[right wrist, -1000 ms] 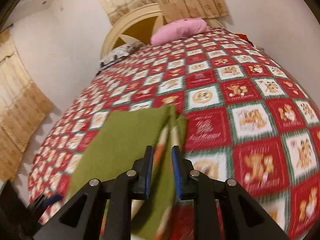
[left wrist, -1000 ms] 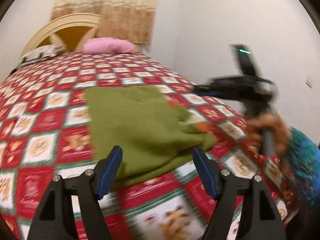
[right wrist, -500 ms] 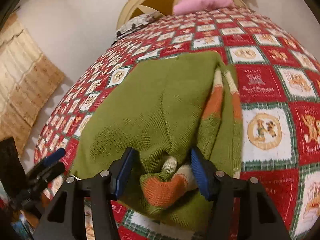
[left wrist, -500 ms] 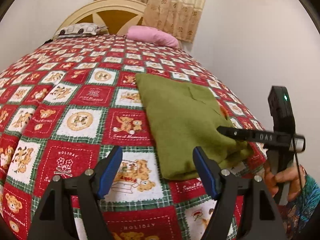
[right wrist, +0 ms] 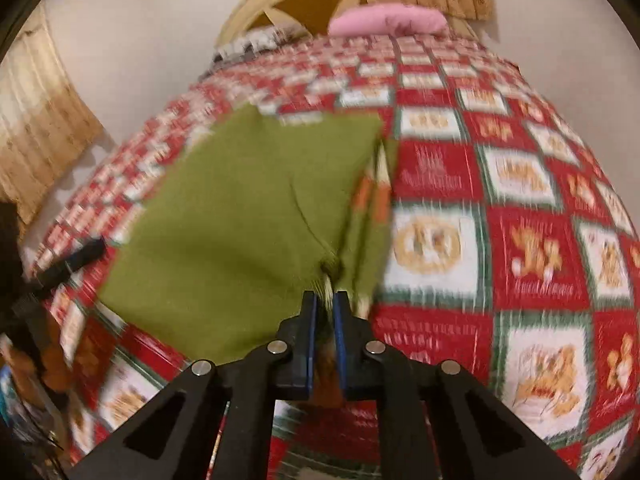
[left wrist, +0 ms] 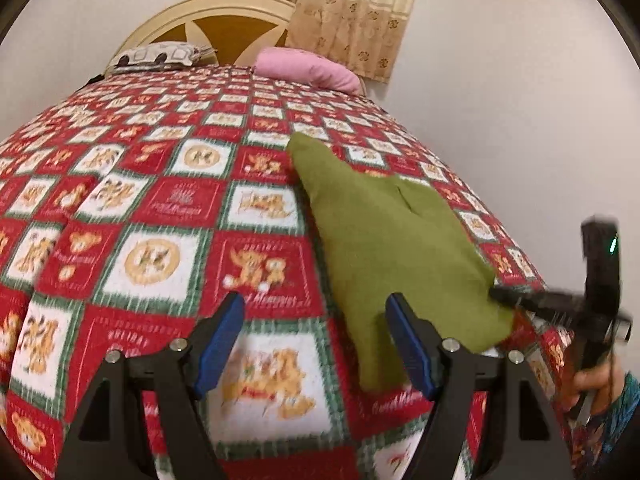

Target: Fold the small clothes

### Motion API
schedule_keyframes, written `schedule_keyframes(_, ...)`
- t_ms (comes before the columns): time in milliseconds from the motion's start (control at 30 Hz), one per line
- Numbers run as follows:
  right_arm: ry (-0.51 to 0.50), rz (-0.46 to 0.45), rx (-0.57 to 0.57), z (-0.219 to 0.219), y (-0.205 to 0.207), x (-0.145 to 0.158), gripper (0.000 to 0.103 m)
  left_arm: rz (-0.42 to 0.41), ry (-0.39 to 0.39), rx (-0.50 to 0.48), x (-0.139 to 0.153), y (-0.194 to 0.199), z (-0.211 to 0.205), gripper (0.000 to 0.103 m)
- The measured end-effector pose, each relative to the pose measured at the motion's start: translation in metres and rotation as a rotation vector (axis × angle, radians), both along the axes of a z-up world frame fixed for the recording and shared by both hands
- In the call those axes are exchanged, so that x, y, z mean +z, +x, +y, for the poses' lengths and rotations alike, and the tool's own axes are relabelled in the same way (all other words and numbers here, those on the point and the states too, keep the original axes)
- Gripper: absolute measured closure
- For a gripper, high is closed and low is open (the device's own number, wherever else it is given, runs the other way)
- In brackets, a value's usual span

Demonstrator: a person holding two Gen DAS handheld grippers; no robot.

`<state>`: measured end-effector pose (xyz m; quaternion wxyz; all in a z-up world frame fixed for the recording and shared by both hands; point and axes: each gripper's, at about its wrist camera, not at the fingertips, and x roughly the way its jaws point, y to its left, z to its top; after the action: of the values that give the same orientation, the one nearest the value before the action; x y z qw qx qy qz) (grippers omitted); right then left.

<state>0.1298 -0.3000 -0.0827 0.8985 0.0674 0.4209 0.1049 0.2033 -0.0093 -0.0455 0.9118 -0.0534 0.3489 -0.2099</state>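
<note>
A small green knit garment [left wrist: 392, 236] with orange and cream striped trim lies folded on the red patterned bedspread [left wrist: 160, 208]. In the right wrist view the garment [right wrist: 240, 208] lies just ahead, and my right gripper [right wrist: 325, 300] is shut on its near striped edge. My left gripper [left wrist: 316, 340] is open and empty over the bedspread, just left of the garment's near corner. The right gripper also shows in the left wrist view [left wrist: 508, 298], at the garment's right edge.
A pink pillow [left wrist: 308, 68] and a patterned pillow [left wrist: 160, 54] lie by the cream headboard [left wrist: 224, 16] at the far end. A white wall [left wrist: 500, 100] runs close along the bed's right side. Curtains [left wrist: 340, 4] hang behind.
My right gripper opened half a second ago and has now shut on the garment's striped edge. My left gripper stayed open and shifted left, so the garment sits further right in its view.
</note>
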Motion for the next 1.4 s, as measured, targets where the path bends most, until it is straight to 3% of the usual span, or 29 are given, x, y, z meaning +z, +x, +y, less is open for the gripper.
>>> schedule_keyframes(133,0.013,-0.024,-0.022,-0.003,-0.002,-0.004,0.096,0.011,0.068,0.012,-0.012,0.018,-0.025,0.026)
schedule_keyframes(200,0.005,-0.026,-0.027,-0.001,-0.003,-0.003,0.096,0.038,0.122,0.026,-0.027,0.025,-0.036,0.02)
schedule_keyframes(267,0.002,-0.019,-0.024,-0.002,-0.006,0.001,0.096,0.06,0.118,0.043,-0.032,0.028,-0.034,0.013)
schedule_keyframes(333,0.0,-0.041,-0.102,-0.012,-0.01,0.014,0.096,0.07,0.107,0.051,-0.032,0.028,-0.029,0.013)
schedule_keyframes(400,-0.001,-0.118,-0.173,-0.018,-0.016,0.034,0.096,0.073,0.113,0.057,-0.034,0.028,-0.03,0.011)
schedule_keyframes(467,0.063,-0.202,-0.162,-0.014,-0.017,0.057,0.095,0.066,0.125,0.061,-0.033,0.026,-0.034,0.011)
schedule_keyframes(533,0.098,-0.2,-0.089,0.007,-0.003,0.066,0.095,0.068,0.132,0.055,-0.034,0.024,-0.041,0.011)
schedule_keyframes(700,-0.05,-0.126,0.035,0.074,0.035,0.043,0.095,0.065,0.173,0.049,-0.036,0.023,-0.054,0.012)
schedule_keyframes(800,-0.069,-0.019,-0.065,0.062,0.058,0.011,0.1,0.076,0.174,0.038,-0.038,0.025,-0.055,0.011)
schedule_keyframes(967,-0.08,-0.119,-0.108,0.04,0.057,0.0,0.103,0.104,0.168,0.044,-0.043,0.03,-0.053,0.001)
schedule_keyframes(1100,-0.148,-0.162,-0.097,0.051,0.051,-0.001,0.103,0.108,0.104,0.049,-0.031,0.026,-0.039,0.004)
schedule_keyframes(1300,-0.138,-0.191,-0.092,0.052,0.05,0.0,0.103,-0.034,0.135,0.078,0.018,0.035,-0.043,0.006)
schedule_keyframes(1400,-0.123,-0.194,-0.089,0.049,0.049,0.0,0.103,-0.053,0.16,0.079,0.031,0.06,-0.058,0.006)
